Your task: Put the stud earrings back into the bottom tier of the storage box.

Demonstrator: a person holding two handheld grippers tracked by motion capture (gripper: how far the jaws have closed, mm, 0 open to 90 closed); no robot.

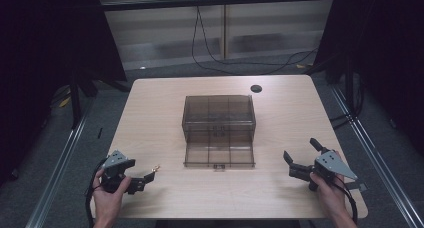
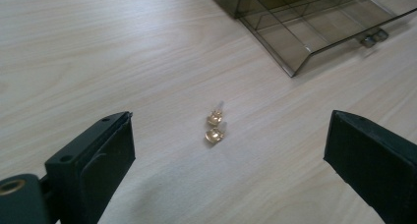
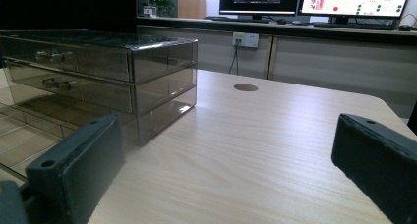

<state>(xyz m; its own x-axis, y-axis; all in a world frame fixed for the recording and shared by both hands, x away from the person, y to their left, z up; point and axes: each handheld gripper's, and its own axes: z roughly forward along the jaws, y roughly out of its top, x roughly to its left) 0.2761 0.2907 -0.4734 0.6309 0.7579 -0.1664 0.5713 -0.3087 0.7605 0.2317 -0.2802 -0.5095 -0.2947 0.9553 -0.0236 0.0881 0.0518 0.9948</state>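
My table [image 1: 150,113] is the biggest thing here, a pale wood-grain top with rounded corners, standing on a grey floor with dark curtains to either side. Near its far edge sits a small dark round cap [image 1: 256,88] set into the wood.

In the middle of the table stands a smoky see-through drawer box [image 1: 218,110]. Its bottom drawer [image 1: 219,155] is pulled out toward me, and I can see the dividers that split it into compartments. From the right gripper view the box shows two upper drawer fronts, each with a small pair of knobs, both pushed in.

My right gripper [image 1: 306,157] hovers over the near right part of the table, well apart from the drawer, held in my right hand [image 1: 327,188]. Its two black jaws stand wide apart with nothing but bare table between them.

My left gripper [image 1: 150,176] is low over the near left part of the table, in my left hand [image 1: 107,190]. Its jaws are spread wide too, released, gripping nothing.

Smallest of all is the pair of gold earrings [image 2: 215,127]. They lie on the bare wood just ahead of my left gripper, in line with the gap between its jaws, touched by neither. The two pieces lie just beside each other, one a little nearer to me, and they are outside the open drawer, off its near left corner.
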